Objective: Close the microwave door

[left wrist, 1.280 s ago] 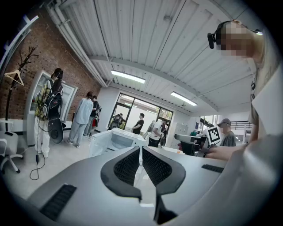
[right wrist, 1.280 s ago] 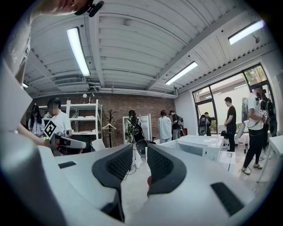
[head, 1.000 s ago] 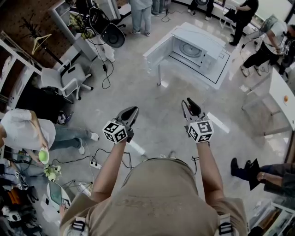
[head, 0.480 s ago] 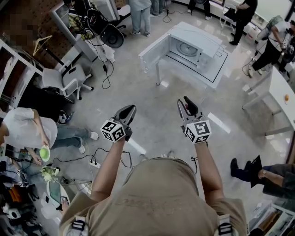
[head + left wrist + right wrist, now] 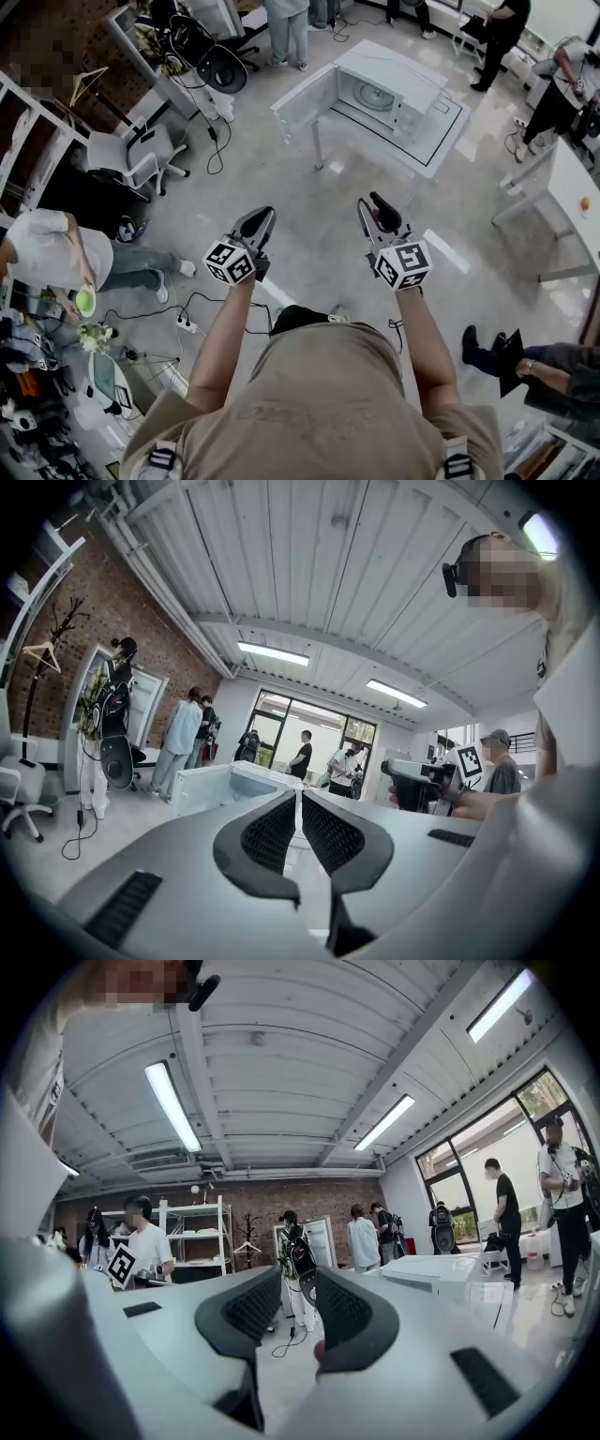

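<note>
The white microwave (image 5: 389,94) stands on a low white table (image 5: 441,150) across the floor, its cavity showing. Its door (image 5: 302,101) hangs wide open to the left. My left gripper (image 5: 262,217) is held out level at waist height, well short of the microwave, jaws shut with nothing between them. My right gripper (image 5: 375,204) is beside it, also far from the door, jaws a little apart and empty. In the left gripper view the open door (image 5: 202,787) lies straight ahead past the left gripper (image 5: 299,794). The right gripper (image 5: 298,1274) sees the microwave (image 5: 441,1274) off to its right.
Several people stand beyond and to the right of the microwave. A white office chair (image 5: 141,155) and a seated person (image 5: 56,258) are at the left. Cables and a power strip (image 5: 187,325) lie on the floor. A white table (image 5: 572,197) is at the right.
Both grippers have moved forward across the floor towards the microwave, which now sits lower and further left in the head view. The jaws look unchanged.
</note>
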Available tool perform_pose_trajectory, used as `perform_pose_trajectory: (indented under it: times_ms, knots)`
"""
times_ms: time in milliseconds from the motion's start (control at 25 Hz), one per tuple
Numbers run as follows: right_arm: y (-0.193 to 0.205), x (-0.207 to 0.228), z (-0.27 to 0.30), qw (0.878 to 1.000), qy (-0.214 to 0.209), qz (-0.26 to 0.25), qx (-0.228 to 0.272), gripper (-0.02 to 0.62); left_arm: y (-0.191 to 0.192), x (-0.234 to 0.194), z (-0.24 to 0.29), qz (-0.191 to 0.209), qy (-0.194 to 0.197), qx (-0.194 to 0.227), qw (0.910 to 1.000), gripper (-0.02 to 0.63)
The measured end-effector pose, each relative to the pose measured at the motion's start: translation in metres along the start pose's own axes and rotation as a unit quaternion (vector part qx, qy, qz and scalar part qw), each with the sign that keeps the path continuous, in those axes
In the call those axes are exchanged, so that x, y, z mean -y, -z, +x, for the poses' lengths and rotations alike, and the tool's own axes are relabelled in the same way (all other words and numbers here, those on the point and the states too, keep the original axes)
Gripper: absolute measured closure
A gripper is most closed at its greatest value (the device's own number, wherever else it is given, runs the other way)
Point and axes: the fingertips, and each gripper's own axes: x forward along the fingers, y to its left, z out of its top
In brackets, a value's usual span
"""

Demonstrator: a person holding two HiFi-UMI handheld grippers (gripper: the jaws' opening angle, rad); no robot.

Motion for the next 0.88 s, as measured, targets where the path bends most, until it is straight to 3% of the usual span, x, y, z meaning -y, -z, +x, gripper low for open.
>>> perform_pose_trajectory:
  times_ms: [480,880]
  knots:
    - [0.017,0.033,0.004,1.0,0.011,0.006,-0.014,0.489,0.007,-0.017,0.027,0.0,-0.009,-0.009,0.9999,0.592]
    - [0.021,0.053,0.062,0.999,0.032,0.003,-0.014,0.488,0.002,-0.086,0.072,-0.012,0.016,-0.022,0.9996,0.587]
